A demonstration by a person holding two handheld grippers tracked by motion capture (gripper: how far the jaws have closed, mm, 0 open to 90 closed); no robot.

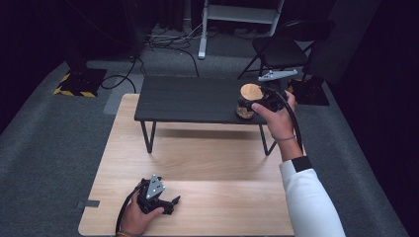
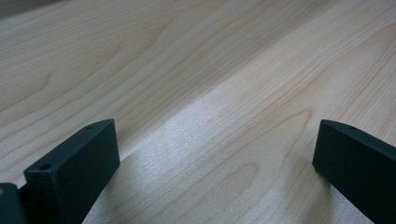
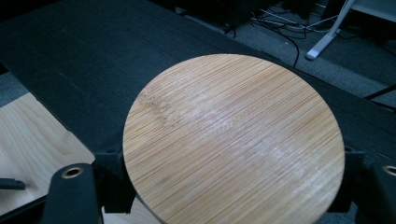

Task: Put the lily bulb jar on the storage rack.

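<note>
Right gripper is clamped tight around a bamboo-lidded jar over the black bench's right end, seemingly to set it down, while the left gripper idles wide open and empty on the wooden table.

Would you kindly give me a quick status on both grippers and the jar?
Right gripper shut on the bamboo-lidded jar at the black table right end. Left gripper open, resting on the wooden table. Nothing in the way.

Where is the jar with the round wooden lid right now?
In the high view the jar sits at the right end of the small black table, clamped in the right gripper; its wooden lid shows between that gripper's jaws.
</note>
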